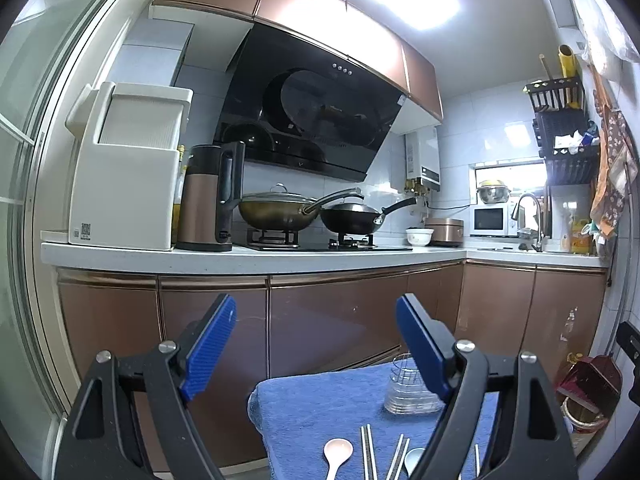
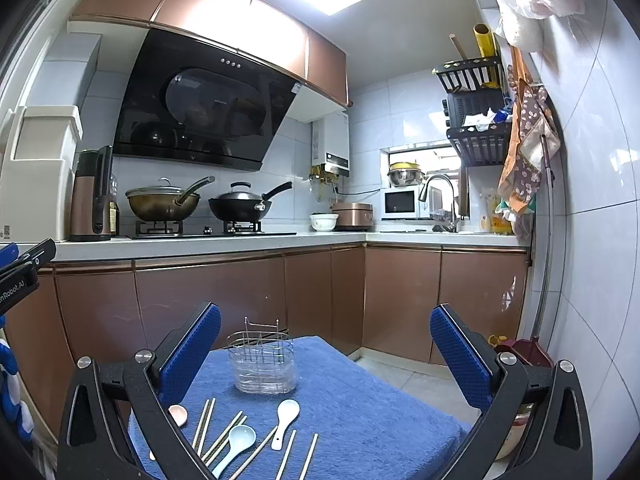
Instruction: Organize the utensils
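A small table under a blue towel holds a clear utensil holder with a wire rack at its far side. In front of it lie a white spoon, a pale blue spoon, a pink spoon and several chopsticks. My right gripper is open and empty, above the table's near side. My left gripper is open and empty, to the left of the holder. In the left wrist view the pink spoon and chopsticks lie at the bottom edge.
Brown cabinets and a white counter run behind the table. Two woks sit on the stove, beside a kettle. A dustpan and broom stand by the right wall. Tiled floor lies to the table's right.
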Demonstrator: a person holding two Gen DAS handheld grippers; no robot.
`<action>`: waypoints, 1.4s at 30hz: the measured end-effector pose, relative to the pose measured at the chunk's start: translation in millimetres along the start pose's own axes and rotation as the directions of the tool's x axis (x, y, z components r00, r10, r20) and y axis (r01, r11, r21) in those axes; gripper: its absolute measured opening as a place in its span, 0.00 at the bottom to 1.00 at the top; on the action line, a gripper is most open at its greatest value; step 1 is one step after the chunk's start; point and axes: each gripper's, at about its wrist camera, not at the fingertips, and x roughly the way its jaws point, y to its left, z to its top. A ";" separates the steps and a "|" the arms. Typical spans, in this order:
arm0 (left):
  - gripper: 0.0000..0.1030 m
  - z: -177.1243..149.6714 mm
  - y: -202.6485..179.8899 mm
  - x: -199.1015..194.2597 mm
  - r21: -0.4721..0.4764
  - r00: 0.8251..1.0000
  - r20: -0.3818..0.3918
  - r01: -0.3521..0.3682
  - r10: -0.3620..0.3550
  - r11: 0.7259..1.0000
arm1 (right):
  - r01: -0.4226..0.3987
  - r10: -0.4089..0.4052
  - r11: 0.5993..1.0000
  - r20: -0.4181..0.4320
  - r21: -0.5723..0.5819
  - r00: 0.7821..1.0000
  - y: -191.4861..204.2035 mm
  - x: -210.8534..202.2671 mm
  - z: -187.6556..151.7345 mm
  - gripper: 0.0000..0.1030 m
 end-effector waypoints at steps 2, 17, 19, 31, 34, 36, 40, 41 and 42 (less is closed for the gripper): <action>0.79 -0.5 -1.4 0.3 0.004 1.000 0.000 -0.002 0.002 1.000 | 0.000 0.000 1.000 -0.004 0.004 1.000 -1.0 2.2 -0.5 1.00; 0.79 -3.3 -15.1 12.7 0.036 0.999 -0.045 0.031 -0.029 0.999 | 0.024 -0.024 0.999 -0.022 0.024 0.999 -12.8 10.4 -3.1 1.00; 0.79 -3.6 -15.8 12.9 0.037 1.000 -0.031 0.005 -0.004 0.999 | 0.030 -0.030 0.999 -0.025 0.025 0.999 -14.3 12.0 -4.0 1.00; 0.79 -15.7 -3.7 52.5 0.021 0.981 -0.189 0.051 -0.046 0.998 | 0.027 -0.020 0.998 -0.110 0.062 0.994 -30.3 37.9 -16.7 1.00; 0.79 -31.6 0.5 75.7 -0.017 0.947 -0.302 0.111 -0.111 0.994 | 0.008 0.006 0.997 -0.167 0.083 0.986 -36.0 51.9 -26.4 1.00; 0.79 -45.9 -0.8 94.6 -0.029 0.912 -0.383 0.147 -0.147 0.989 | -0.001 0.022 0.995 -0.215 0.096 0.976 -40.5 63.8 -34.0 1.00; 0.78 -74.5 -8.3 128.5 -0.066 0.828 -0.516 0.216 -0.219 0.974 | -0.002 0.033 0.995 -0.305 0.101 0.952 -47.8 88.3 -50.2 1.00; 0.78 -83.7 -11.2 139.9 -0.080 0.797 -0.555 0.233 -0.238 0.969 | -0.004 0.037 0.995 -0.327 0.100 0.944 -49.0 95.2 -54.4 1.00; 0.78 -90.4 -13.8 149.4 -0.090 0.771 -0.585 0.245 -0.250 0.965 | -0.009 0.043 0.995 -0.349 0.099 0.936 -49.9 101.7 -58.5 1.00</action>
